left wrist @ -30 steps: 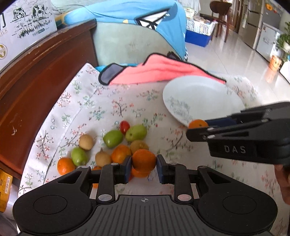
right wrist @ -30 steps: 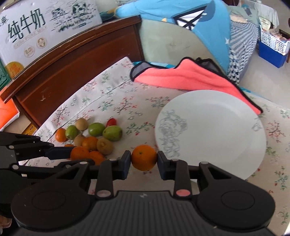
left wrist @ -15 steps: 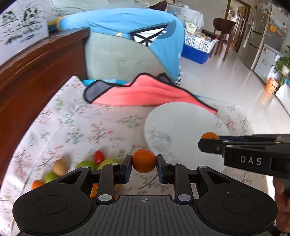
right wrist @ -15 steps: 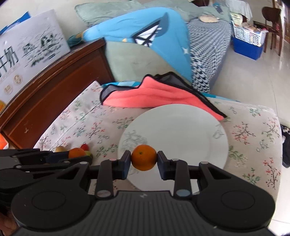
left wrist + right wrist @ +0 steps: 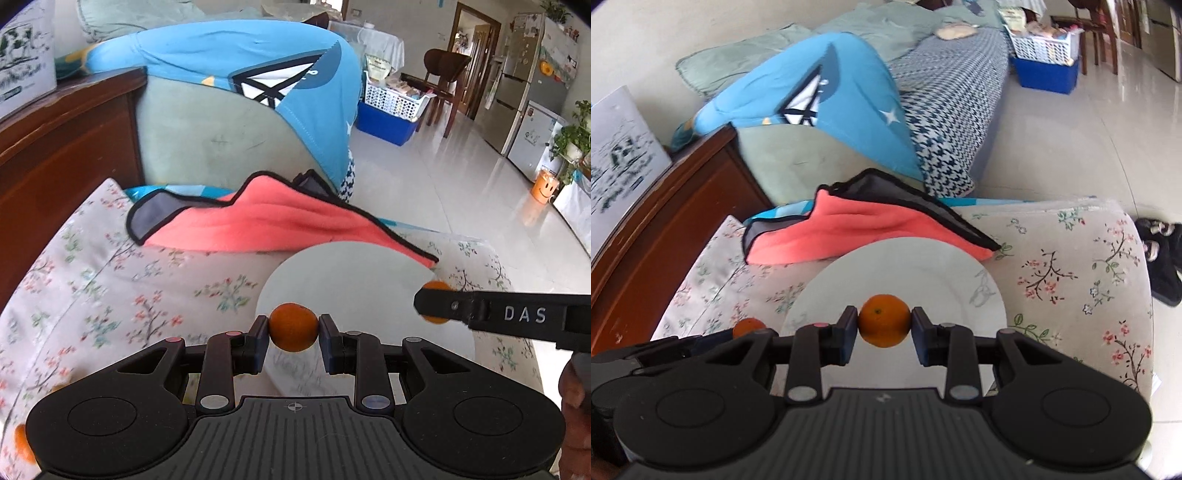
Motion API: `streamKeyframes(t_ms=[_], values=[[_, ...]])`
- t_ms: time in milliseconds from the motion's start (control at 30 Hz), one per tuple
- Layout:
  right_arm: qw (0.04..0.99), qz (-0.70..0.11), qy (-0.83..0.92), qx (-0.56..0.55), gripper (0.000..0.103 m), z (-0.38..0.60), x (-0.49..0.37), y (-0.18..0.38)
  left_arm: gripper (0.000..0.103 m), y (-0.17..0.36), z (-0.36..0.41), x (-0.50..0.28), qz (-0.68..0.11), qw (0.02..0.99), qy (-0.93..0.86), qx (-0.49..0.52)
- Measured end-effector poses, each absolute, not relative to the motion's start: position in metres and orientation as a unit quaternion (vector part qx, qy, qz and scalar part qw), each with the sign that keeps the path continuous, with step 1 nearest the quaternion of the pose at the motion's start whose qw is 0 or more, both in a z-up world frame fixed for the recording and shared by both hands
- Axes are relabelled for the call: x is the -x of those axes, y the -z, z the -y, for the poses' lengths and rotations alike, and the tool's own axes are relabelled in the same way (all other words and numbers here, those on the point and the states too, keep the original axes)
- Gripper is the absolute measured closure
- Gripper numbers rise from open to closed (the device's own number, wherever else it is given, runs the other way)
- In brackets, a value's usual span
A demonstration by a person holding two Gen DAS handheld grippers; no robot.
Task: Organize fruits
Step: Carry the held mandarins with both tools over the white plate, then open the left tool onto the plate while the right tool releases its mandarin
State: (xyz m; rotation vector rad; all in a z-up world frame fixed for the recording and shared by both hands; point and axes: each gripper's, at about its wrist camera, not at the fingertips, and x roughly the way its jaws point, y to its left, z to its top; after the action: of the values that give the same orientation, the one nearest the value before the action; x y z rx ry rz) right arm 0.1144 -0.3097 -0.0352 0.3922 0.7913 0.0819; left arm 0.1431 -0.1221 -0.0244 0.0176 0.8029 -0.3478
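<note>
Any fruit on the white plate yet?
No. In the right wrist view the white plate shows bare, and the orange is clamped in the right gripper in front of it.

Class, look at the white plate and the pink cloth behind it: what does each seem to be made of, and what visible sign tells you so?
White plate: probably glazed ceramic, possibly melamine; smooth, rigid, evenly round, with a faint grey printed motif near its rim.
Pink cloth: seems a soft fleece or microfibre; matte, fuzzy surface, lying in loose folds, edged with dark stitched binding.
</note>
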Motion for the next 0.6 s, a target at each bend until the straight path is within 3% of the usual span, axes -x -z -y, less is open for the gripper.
streamKeyframes(t_ms=[600], values=[[0.897,-0.390,-0.017,-0.209,0.071,0.311,-0.156,0.057,0.079,0.052,0.146,-0.181,-0.391,0.901,0.189,0.005]])
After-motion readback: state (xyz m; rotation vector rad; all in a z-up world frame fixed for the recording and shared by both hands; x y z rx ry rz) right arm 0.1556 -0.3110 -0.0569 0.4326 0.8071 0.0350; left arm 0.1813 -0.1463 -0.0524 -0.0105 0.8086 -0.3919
